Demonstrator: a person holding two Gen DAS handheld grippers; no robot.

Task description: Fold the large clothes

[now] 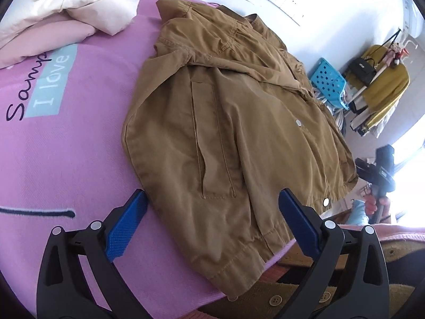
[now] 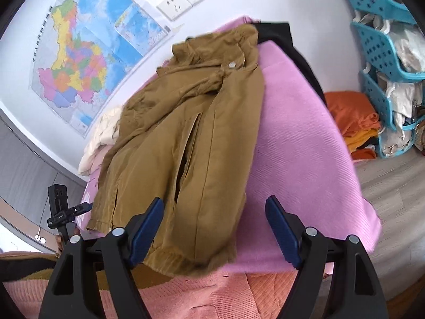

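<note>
A brown jacket lies spread on a pink cover, front up, with snap buttons and a welt pocket showing. Its hem hangs over the near edge. My left gripper is open and empty, its blue pads wide apart just above the jacket's hem at the near edge. In the right wrist view the same jacket lies on the pink cover. My right gripper is open and empty, hovering over the jacket's lower hem corner. The right gripper also shows in the left wrist view beyond the jacket.
Cream and pink clothes are piled at the far left of the cover. Blue plastic baskets and orange clothes stand on the floor to the right. A wall map hangs behind. A pink knitted garment lies below the near edge.
</note>
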